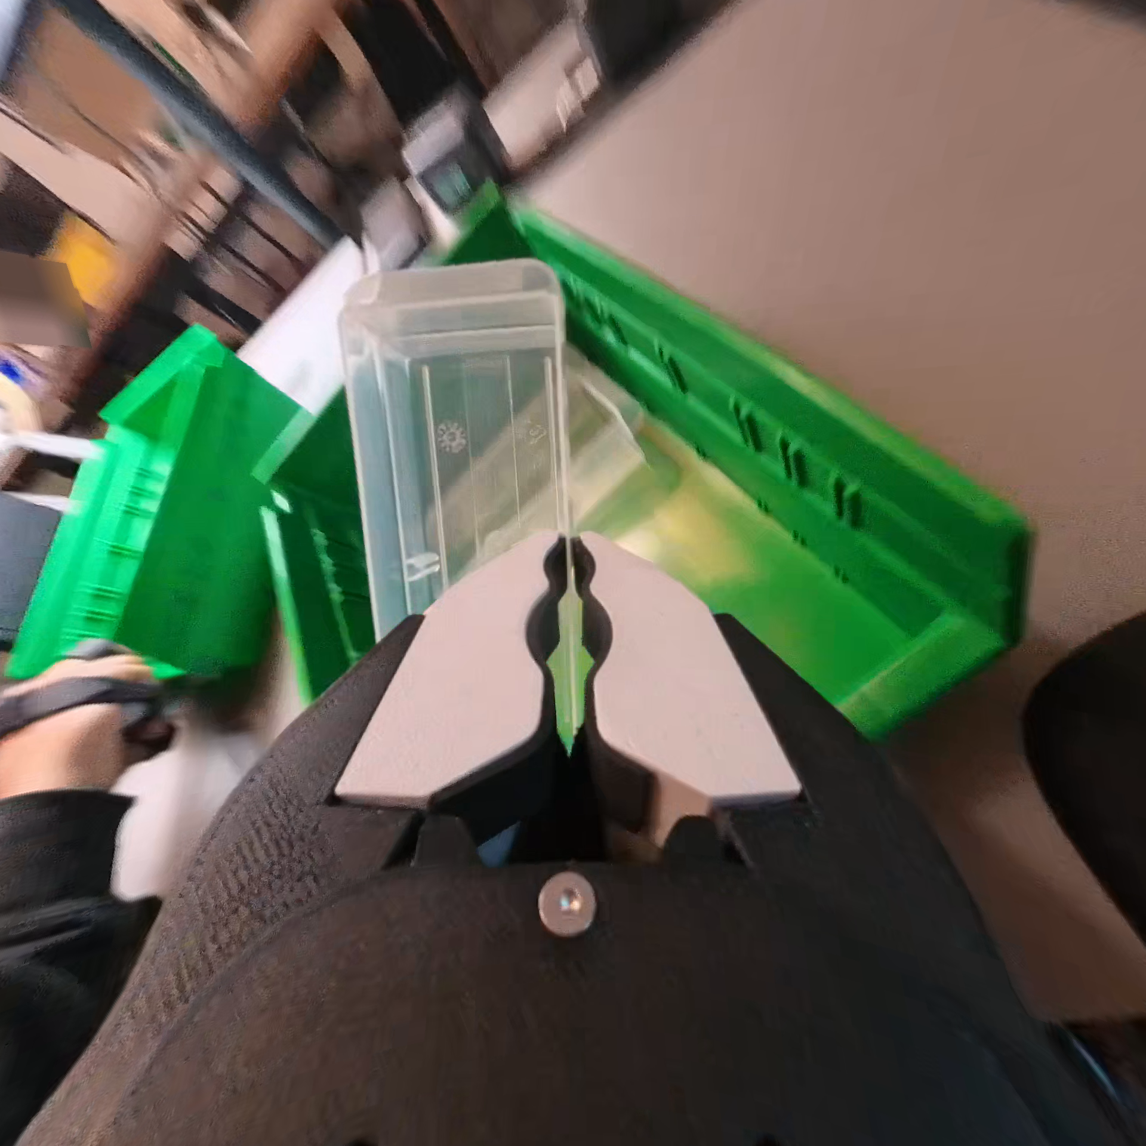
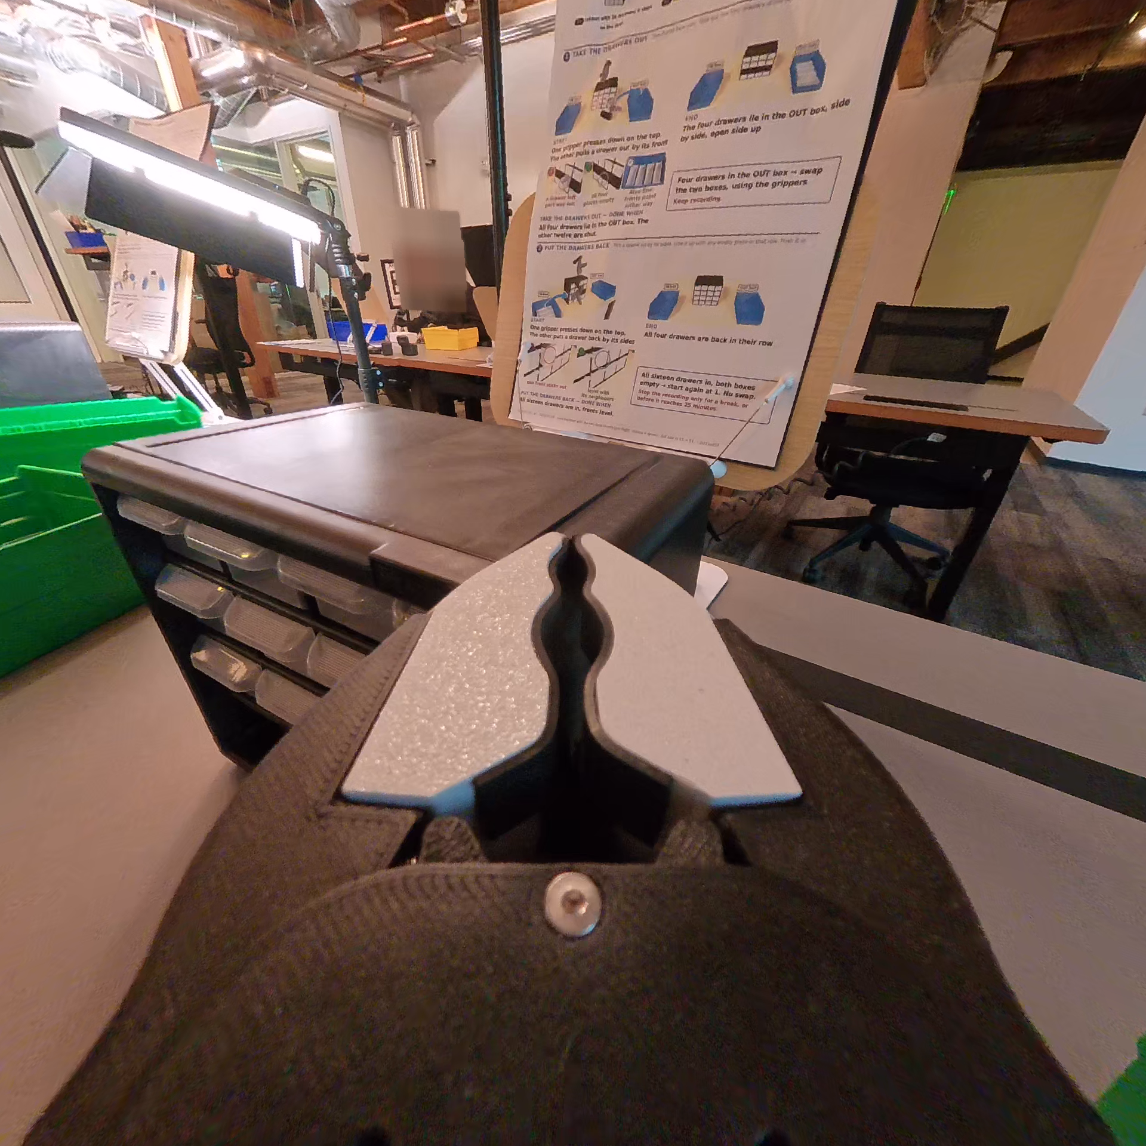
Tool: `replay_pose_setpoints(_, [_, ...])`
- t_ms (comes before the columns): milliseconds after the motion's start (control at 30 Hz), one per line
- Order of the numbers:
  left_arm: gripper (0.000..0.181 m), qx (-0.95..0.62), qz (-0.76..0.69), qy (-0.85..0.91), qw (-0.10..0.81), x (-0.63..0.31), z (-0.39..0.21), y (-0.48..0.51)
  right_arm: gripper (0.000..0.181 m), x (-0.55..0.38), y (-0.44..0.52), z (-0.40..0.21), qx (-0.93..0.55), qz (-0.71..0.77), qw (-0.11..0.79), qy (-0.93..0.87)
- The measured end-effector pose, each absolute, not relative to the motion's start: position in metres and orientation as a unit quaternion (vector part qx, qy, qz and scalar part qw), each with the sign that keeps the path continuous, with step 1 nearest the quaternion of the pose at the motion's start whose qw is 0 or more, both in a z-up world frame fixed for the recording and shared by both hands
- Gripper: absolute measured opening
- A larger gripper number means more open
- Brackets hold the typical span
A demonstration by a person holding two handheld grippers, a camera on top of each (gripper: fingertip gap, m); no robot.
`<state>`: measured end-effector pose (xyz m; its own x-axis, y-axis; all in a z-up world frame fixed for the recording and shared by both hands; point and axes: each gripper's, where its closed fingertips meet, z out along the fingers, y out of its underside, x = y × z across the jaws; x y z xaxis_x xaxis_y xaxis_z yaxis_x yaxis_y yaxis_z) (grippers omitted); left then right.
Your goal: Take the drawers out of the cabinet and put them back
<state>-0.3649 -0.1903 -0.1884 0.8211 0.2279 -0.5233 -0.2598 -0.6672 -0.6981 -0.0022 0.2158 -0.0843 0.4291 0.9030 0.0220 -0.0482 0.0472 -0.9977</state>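
In the left wrist view my left gripper [image 1: 567, 546] is shut on the thin side wall of a clear plastic drawer [image 1: 459, 403]. It holds the drawer tilted over a green bin [image 1: 868, 496]; another clear drawer [image 1: 614, 434] lies inside that bin. The view is motion-blurred. In the right wrist view my right gripper [image 2: 572, 542] is shut and empty, with its tips at the front right top edge of the black drawer cabinet [image 2: 397, 459]. Several clear drawers [image 2: 266, 626] sit in the cabinet's front rows. The cabinet's lower right is hidden behind my gripper.
A green bin [image 2: 56, 558] stands left of the cabinet on the beige table [image 2: 93, 775]. A person's hand [image 1: 68, 713] shows at the lower left of the left wrist view. An instruction poster [image 2: 682, 217] stands behind the cabinet, a lamp [image 2: 186, 186] at left, desks and chairs beyond.
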Motion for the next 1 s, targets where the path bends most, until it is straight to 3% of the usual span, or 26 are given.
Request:
replay_pose_setpoints(33, [0.002,-0.836,0.324,0.027,0.441,-0.355,-0.172,-0.187,0.001,-0.002,0.216,-0.084,-0.575,0.381,0.62,-0.374])
replay_pose_setpoints(133, [0.001,-0.762,0.351,0.087,0.537,-0.307,-0.134,-0.173,0.001,-0.002,0.216,-0.085,-0.581,0.37,0.617,-0.382])
replay_pose_setpoints(233, [0.001,-0.713,0.259,0.164,0.631,-0.239,-0.118,-0.153,0.0,-0.002,0.216,-0.085,-0.588,0.348,0.616,-0.392])
replay_pose_setpoints(333, [0.001,-0.679,0.202,0.225,0.669,-0.189,-0.109,-0.135,0.006,0.0,0.213,-0.084,-0.588,0.315,0.617,-0.418])
replay_pose_setpoints(533, [0.001,-0.67,0.152,0.342,0.642,-0.121,-0.129,-0.111,0.064,0.014,0.161,-0.049,-0.522,0.343,0.637,-0.452])
replay_pose_setpoints(667, [0.001,-0.66,0.11,0.404,0.624,-0.083,-0.144,-0.105,0.108,0.013,0.053,-0.063,-0.442,0.451,0.546,-0.55])
replay_pose_setpoints(800, [0.001,-0.659,0.072,0.464,0.587,-0.05,-0.162,-0.104,0.106,0.017,-0.032,-0.088,-0.364,0.492,0.534,-0.584])
replay_pose_setpoints(1000, [0.002,-0.652,0.026,0.534,0.538,-0.011,-0.184,-0.108,0.093,-0.001,-0.086,-0.146,-0.327,0.45,0.496,-0.666])
